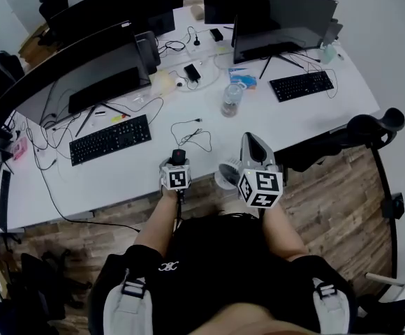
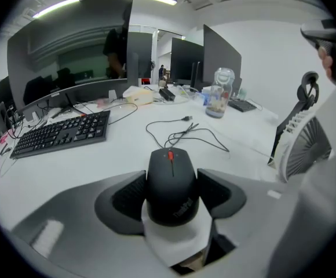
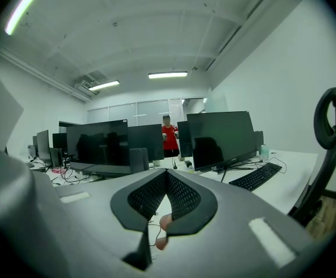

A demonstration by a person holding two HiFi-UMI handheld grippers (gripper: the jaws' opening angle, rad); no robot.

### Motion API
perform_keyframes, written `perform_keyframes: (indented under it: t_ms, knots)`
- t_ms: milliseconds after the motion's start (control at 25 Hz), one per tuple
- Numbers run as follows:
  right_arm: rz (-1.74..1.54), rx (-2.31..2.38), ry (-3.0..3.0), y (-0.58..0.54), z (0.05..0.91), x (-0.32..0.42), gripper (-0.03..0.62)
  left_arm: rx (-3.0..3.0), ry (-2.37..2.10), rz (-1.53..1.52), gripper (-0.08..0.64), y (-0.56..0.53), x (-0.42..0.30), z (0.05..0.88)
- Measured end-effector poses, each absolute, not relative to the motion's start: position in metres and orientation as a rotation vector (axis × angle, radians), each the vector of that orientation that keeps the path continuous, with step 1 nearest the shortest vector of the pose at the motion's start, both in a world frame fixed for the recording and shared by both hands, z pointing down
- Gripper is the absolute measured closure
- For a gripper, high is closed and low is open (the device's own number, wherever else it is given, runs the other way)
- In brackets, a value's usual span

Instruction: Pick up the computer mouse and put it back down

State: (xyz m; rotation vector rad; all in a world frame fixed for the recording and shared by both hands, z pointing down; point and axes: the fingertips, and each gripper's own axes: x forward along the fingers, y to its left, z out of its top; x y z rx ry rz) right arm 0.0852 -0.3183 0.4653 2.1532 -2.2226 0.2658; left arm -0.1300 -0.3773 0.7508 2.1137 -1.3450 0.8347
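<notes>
Our left tool point(image 2: 171, 197) has its jaws clamped on the sides of the black computer mouse point(image 2: 171, 181), at the near edge of the white surface point(image 2: 98, 155), just short of a loose black cable point(image 2: 185, 133). Our right tool point(image 3: 167, 178) holds nothing, its jaws closed tip to tip.

On the white table point(image 1: 328, 121), one black keyboard point(image 1: 110, 139) lies before a wide monitor point(image 1: 84, 68) toward the left end, a second keyboard point(image 1: 302, 85) lies toward the right end, a clear bottle point(image 1: 232, 99) and a loose black cable point(image 1: 192, 132) are between them, and a small white fan point(image 1: 225, 174) stands at the near edge.
</notes>
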Motion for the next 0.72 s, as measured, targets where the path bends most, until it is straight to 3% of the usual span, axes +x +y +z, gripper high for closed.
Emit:
perform_keyframes:
  t_ms: [520, 680, 720]
  knots:
    - [0.288, 2.2, -2.167, -0.306, 0.469, 0.086, 0.594, 2.182, -1.241, 0.943, 0.232, -0.372, -0.118, 0.759]
    - [0.292, 2.196, -2.191, -0.308, 0.468, 0.08, 0.594, 2.216, -1.339, 0.822, 0.237, -0.374, -0.126, 0.721]
    - [0.289, 2.194, -2.2, -0.309, 0.466, 0.077, 0.594, 2.214, -1.376, 0.763, 0.27, -0.374, -0.131, 0.705]
